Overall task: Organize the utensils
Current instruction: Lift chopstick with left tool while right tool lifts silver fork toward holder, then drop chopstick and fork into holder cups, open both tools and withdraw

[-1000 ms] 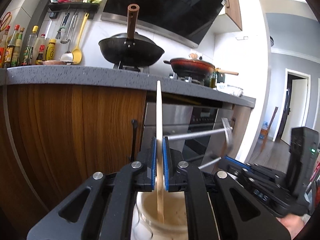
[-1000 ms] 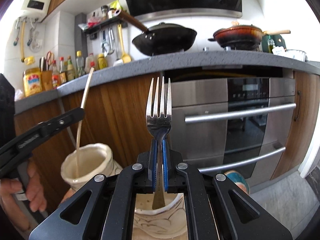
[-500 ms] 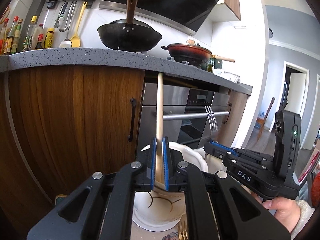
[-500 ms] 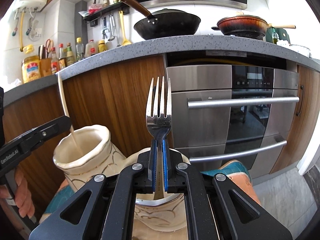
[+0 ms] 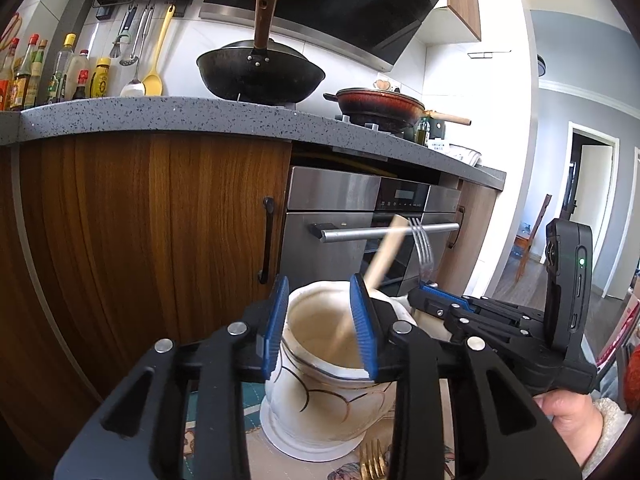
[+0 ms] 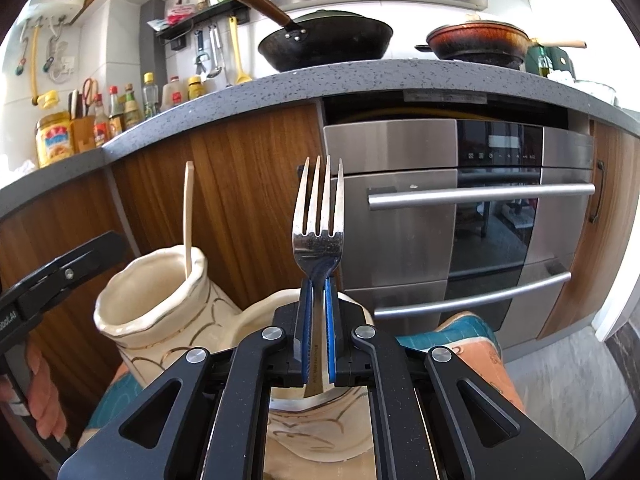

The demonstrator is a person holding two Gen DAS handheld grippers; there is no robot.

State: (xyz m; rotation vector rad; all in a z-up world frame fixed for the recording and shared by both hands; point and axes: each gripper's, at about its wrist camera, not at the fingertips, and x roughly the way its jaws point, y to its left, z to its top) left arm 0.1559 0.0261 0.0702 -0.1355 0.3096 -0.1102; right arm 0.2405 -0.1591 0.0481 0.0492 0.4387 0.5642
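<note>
My left gripper (image 5: pixel 320 326) hangs over a cream ceramic jar (image 5: pixel 324 376) with gold swirls, and its jaws are opening. A pale wooden stick (image 5: pixel 384 256) is free of the pads, stands inside that jar and leans right against its rim. In the right wrist view the same stick (image 6: pixel 188 216) rises from the left jar (image 6: pixel 160 312). My right gripper (image 6: pixel 318 334) is shut on the handle of a steel fork (image 6: pixel 318 220), tines up, directly above a second cream jar (image 6: pixel 320 424). That fork (image 5: pixel 422 248) shows too in the left wrist view, beside the right gripper's black body.
Both jars stand on a patterned teal and orange mat (image 6: pixel 472 340). A gold fork (image 5: pixel 372 464) lies on it at the front. Wooden cabinets (image 5: pixel 160 232) and a steel oven (image 6: pixel 460 220) stand close behind, under a grey counter (image 5: pixel 160 120) with two pans.
The left jaws have parted and let go of the wooden stick, which dropped into the jar and tipped to the right. The right gripper still holds the fork over the second jar.
</note>
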